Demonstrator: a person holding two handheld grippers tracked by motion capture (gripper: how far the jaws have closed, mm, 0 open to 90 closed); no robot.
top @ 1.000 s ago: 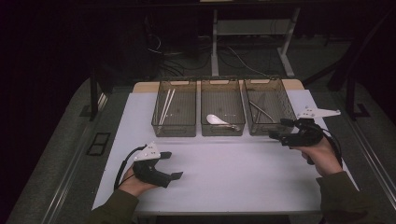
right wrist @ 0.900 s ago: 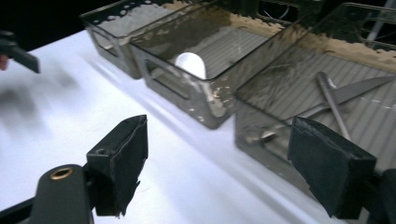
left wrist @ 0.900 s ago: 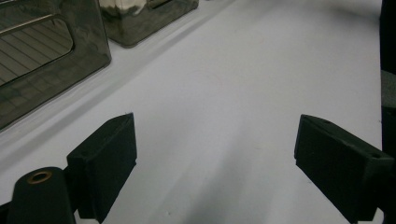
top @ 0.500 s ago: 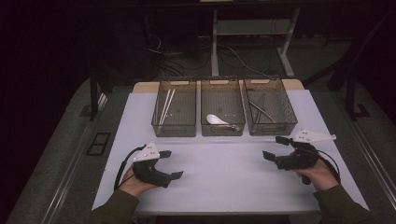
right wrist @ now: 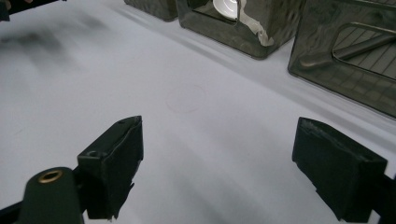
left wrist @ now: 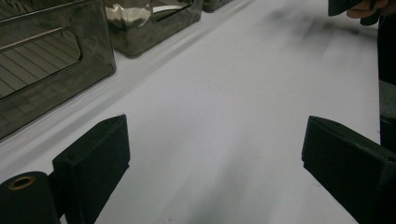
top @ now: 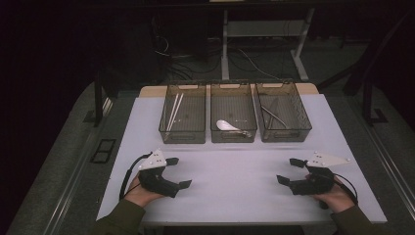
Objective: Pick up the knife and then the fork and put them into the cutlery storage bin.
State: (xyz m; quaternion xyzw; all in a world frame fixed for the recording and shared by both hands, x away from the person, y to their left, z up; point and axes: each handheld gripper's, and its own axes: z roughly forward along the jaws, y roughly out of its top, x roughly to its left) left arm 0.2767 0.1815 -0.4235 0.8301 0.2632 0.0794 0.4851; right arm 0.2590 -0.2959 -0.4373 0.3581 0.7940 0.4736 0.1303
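Both tools empty, sitting low over the near part of the white desk (top: 235, 166). Left tool (top: 177, 172) near-left, jaws wide apart and just been opening, nothing between them; the left gripper view has bare desk between the pads. Right tool (top: 289, 170) near-right, jaws spread wide as well, nothing between them; it has come down and back toward the person from up beside the right bin.

Three smoked clear bins in a row at the far side of the desk:
- left bin (top: 182, 139): a pair of pale chopsticks (top: 174, 111) lying lengthwise
- middle bin (top: 233, 138): a white spoon (top: 226, 125) with its bowl to the left, handle running right
- right bin (top: 287, 137): dark metal utensils (top: 273, 113), exact type too dim to call

The right gripper view picks up the white spoon (right wrist: 228, 7) through the middle bin's handle cutout, and a dark handle through the right bin's wall.

Progress, my read: this looks like sorting cutlery into bins, and it's at or near the end. Nothing loose on the desk, every piece I can see is already in a bin, each type in its own. Both tools parked well clear of the bins, one on each side. Nothing obviously left unless more items come in from off the desk. Can't tell whether the right bin holds one piece or several.
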